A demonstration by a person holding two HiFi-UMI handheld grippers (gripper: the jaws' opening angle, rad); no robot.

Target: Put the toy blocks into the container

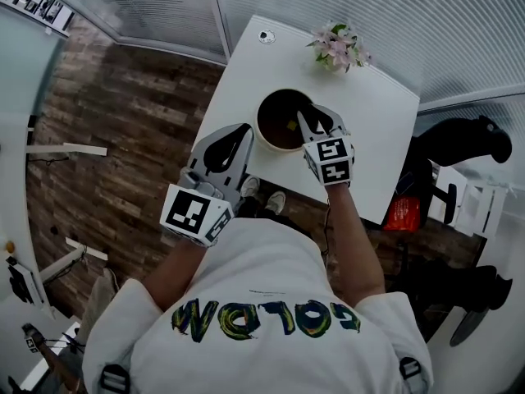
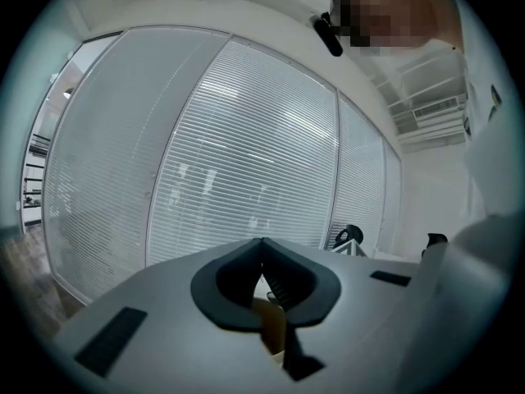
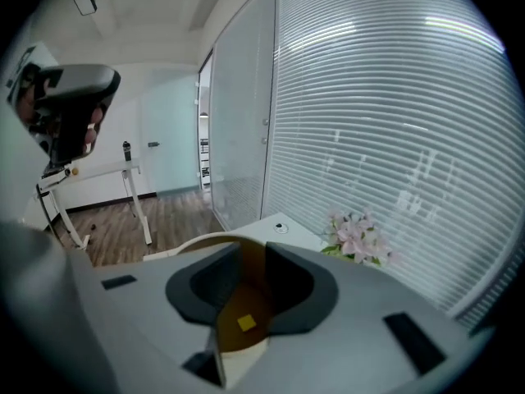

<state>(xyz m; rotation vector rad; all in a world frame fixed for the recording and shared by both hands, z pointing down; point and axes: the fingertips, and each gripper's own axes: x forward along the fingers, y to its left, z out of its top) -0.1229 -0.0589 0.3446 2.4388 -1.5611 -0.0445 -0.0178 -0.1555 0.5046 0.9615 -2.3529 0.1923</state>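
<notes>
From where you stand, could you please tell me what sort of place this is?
Probably an office or meeting room: glass partition walls with white horizontal blinds, a white rectangular table, a black office chair and a brown wood-plank floor.
</notes>
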